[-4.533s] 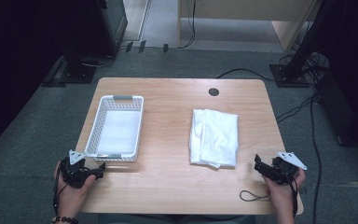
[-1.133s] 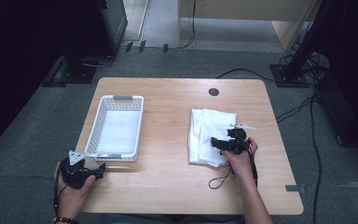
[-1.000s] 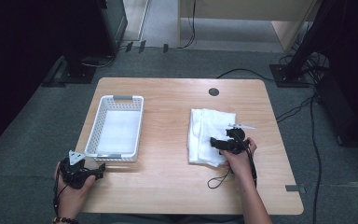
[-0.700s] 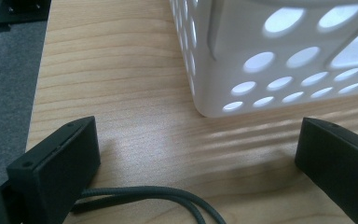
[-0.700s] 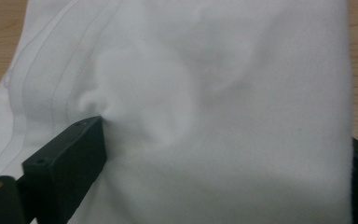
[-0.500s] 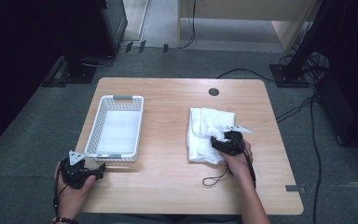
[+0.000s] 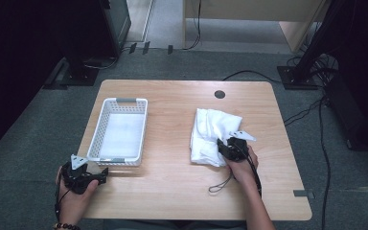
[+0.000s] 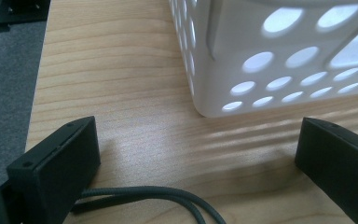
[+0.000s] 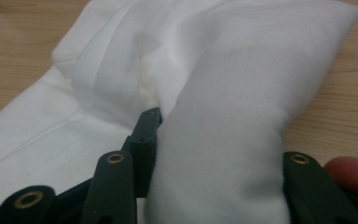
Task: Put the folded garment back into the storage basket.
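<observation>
A white folded cloth (image 7: 212,134) lies right of centre on the wooden table (image 7: 172,191), bunched up along its right side. My right gripper (image 7: 226,147) is shut on a thick fold of the cloth (image 9: 223,140) at its near right corner; the right jaw is hidden behind the fabric. A white perforated basket (image 7: 120,130) stands at the left, empty. My left gripper (image 7: 87,175) rests on the table just in front of the basket's near left corner (image 8: 214,93), jaws wide apart with nothing between them.
A round cable hole (image 7: 219,94) sits near the table's far edge. A thin black cord (image 7: 220,184) loops on the table beside the right hand. Cables and stand bases lie on the grey floor (image 7: 326,124) around the table.
The right gripper came in from the near right corner, took hold of the cloth's right side, and has since dragged it leftward and nearer, bunching the cloth. The left gripper stayed still.
</observation>
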